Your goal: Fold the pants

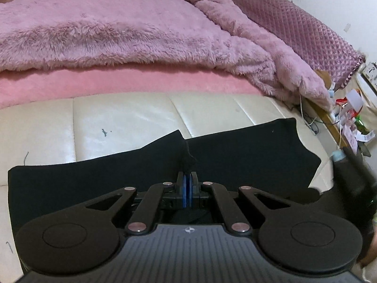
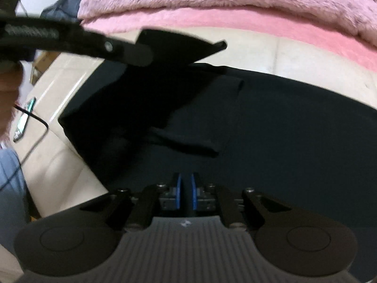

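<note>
1. Black pants lie spread on the cream bench, just in front of the pink furry blanket.
2. My left gripper is squeezed shut on a pinch of the pants cloth and holds it up a little off the bench.
3. My right gripper sits right over the pants, farther from the blanket than the lifted flap. Its blue pads are almost together with a thin gap. I think they are shut on cloth, but the dark cloth hides it, so I cannot be sure.
4. I think I am folding one part over the rest. To do it well, I should keep both pinches tight, lift at the same height, and lay the edge down straight so no bumps stay.
5. Seen from my left side, the pants' long way runs side to side, along the edge of the blanket. I cannot tell which end is the waist.
</note>
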The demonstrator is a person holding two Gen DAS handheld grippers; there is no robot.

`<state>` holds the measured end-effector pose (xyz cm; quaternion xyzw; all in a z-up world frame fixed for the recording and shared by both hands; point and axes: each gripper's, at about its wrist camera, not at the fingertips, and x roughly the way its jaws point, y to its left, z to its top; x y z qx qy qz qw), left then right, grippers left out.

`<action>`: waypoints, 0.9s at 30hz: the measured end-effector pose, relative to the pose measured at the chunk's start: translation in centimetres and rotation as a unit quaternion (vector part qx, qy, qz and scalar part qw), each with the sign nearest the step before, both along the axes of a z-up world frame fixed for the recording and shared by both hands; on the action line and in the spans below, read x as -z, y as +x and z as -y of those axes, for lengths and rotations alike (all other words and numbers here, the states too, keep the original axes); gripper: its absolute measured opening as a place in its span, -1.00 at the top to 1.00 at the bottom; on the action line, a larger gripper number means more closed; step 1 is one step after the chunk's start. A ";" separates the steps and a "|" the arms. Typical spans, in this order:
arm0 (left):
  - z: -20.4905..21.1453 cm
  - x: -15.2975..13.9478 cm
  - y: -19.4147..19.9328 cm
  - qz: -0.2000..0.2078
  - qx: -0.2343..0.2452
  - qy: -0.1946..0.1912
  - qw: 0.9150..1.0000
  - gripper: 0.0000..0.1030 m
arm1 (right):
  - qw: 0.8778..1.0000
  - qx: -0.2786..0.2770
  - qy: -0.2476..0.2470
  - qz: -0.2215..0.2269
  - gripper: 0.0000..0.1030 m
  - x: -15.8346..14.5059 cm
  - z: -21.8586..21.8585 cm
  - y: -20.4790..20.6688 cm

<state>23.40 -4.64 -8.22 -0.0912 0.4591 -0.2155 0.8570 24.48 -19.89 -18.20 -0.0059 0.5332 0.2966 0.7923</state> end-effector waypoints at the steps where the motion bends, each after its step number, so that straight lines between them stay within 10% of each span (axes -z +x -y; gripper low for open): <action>1: -0.2 0.1 0.0 0.000 -0.006 -0.001 1.000 0.97 | 1.000 0.011 0.008 0.006 0.87 -0.3 0.3 0.0; 10: -1.9 -1.9 1.2 -0.009 -0.021 -0.007 1.000 0.97 | 0.995 0.010 0.075 0.070 0.82 -1.5 -4.5 3.6; 18: -1.4 -2.3 1.8 -0.014 0.004 0.001 1.000 0.97 | 0.997 -0.051 0.043 0.027 0.96 1.0 -5.4 0.4; 27: 2.0 0.0 0.6 -0.016 0.031 0.044 0.998 0.98 | 0.992 0.103 0.055 0.057 0.82 -0.8 2.1 0.1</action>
